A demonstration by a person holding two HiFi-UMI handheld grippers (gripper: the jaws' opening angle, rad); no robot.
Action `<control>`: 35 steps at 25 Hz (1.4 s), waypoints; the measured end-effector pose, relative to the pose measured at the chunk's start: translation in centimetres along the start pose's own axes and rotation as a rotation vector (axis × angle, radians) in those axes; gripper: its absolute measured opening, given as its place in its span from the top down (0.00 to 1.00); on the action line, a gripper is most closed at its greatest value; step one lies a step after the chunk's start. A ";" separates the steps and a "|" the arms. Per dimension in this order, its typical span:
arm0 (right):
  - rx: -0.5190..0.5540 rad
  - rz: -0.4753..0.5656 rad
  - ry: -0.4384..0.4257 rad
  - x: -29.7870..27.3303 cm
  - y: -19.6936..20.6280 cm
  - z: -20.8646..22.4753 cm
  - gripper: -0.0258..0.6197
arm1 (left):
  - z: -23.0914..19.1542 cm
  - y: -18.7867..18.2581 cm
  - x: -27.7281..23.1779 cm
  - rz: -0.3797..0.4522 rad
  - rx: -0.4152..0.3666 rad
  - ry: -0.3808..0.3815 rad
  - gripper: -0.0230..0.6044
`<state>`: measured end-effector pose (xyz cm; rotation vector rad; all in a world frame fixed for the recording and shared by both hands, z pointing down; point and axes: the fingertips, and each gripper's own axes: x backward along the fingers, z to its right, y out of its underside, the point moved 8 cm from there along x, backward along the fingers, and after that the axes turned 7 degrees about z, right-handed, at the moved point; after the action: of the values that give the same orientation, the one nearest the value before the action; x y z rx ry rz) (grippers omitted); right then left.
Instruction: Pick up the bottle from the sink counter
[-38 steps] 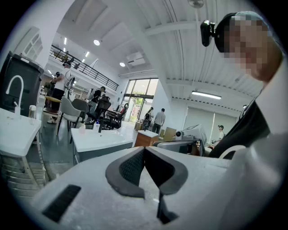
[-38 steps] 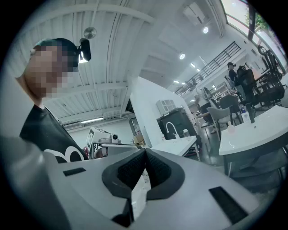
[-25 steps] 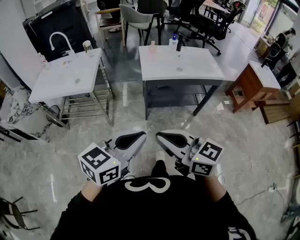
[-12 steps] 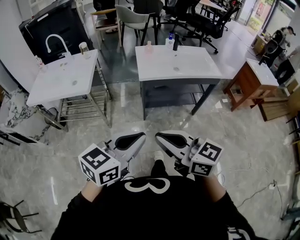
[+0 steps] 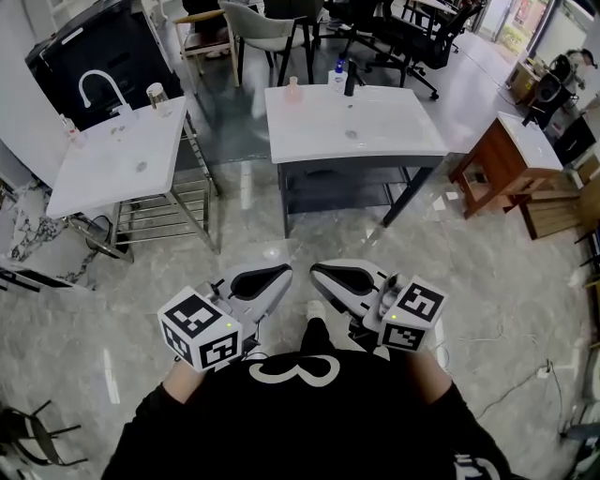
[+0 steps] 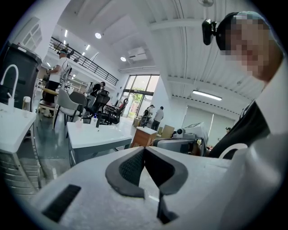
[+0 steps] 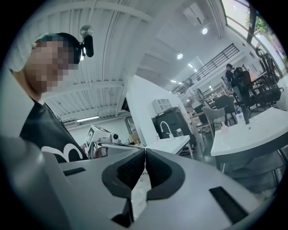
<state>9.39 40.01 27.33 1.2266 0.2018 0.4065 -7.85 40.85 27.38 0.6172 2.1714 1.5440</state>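
Since a second ago the central sink counter (image 5: 394,131) has been drifting nearer and growing slightly in the head view. Both tools have stayed tucked at the person's waist, so I judge the approach is still under way and no reach has begun.

The left gripper (image 5: 284,271) is keeping its dark pads pressed together with nothing between them. The right gripper (image 5: 317,272) is doing the same, tips meeting and empty.

Well ahead of both jaw tips, along the counter's far edge, a pink bottle (image 5: 292,90) and a blue-capped bottle (image 5: 337,75) are standing beside a black faucet (image 5: 351,79). Which one the task means I cannot tell. Neither is anywhere near the jaws yet, and they will need to spread before any grasp.

Ahead and to the left of the left jaws, a second white sink (image 5: 112,164) with a curved white tap (image 5: 97,82) is sitting on a metal rack. The floor (image 5: 281,234) under the jaws is glossy, marbled stone. Beyond the counters, chairs (image 5: 258,23) are crowding the room, and a wooden side table (image 5: 497,169) is standing off to the right.
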 end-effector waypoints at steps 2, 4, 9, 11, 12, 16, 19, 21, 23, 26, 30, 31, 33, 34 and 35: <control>-0.009 -0.004 0.002 -0.2 -0.2 1.3 0.94 | -1.0 -0.1 -1.1 -0.007 0.011 -0.003 0.94; -0.019 -0.008 0.005 -0.4 -0.4 2.8 0.94 | -2.0 -0.2 -2.3 -0.013 0.021 -0.004 0.94; -0.036 -0.013 0.018 -0.8 -1.2 7.3 0.94 | -4.8 -0.4 -6.0 -0.030 0.041 -0.004 0.94; -0.039 -0.014 0.021 -1.0 -1.5 9.1 0.94 | -6.0 -0.6 -7.6 -0.036 0.048 -0.004 0.94; -0.040 -0.014 0.023 -1.0 -1.8 10.1 0.94 | -6.6 -0.7 -8.4 -0.039 0.051 -0.004 0.94; -0.043 -0.012 0.026 -1.0 -3.3 14.5 0.94 | -9.0 -1.6 -12.4 -0.044 0.051 -0.005 0.94; -0.040 -0.021 0.028 -1.2 -4.4 17.7 0.94 | -10.9 -2.4 -15.2 -0.045 0.056 -0.016 0.94; -0.034 -0.019 0.026 -1.3 -5.4 19.8 0.94 | -11.9 -2.9 -17.0 -0.045 0.056 -0.019 0.94; -0.027 -0.010 0.022 -1.4 -6.4 21.7 0.94 | -12.8 -3.4 -18.7 -0.050 0.050 -0.023 0.94; -0.019 -0.001 0.012 -1.8 -7.6 24.1 0.94 | -14.0 -4.3 -20.8 -0.054 0.040 -0.036 0.94; 0.011 0.011 -0.015 -2.4 -9.3 26.7 0.94 | -15.2 -5.7 -23.0 -0.046 0.009 -0.049 0.94; 0.017 0.017 -0.020 -2.4 -9.7 27.1 0.94 | -15.3 -6.0 -23.4 -0.045 0.002 -0.051 0.94; 0.022 0.025 -0.027 -2.6 -10.2 27.9 0.94 | -15.7 -6.3 -24.0 -0.047 -0.007 -0.055 0.94; 0.023 0.025 -0.029 -2.7 -10.3 28.2 0.94 | -16.0 -6.4 -24.2 -0.046 -0.009 -0.058 0.94; 0.023 0.022 -0.031 -2.8 -10.3 28.6 0.94 | -16.3 -6.5 -24.3 -0.044 -0.008 -0.062 0.94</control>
<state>19.23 11.08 26.94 1.2579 0.1670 0.4054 2.26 12.61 27.89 0.6025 2.1181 1.4909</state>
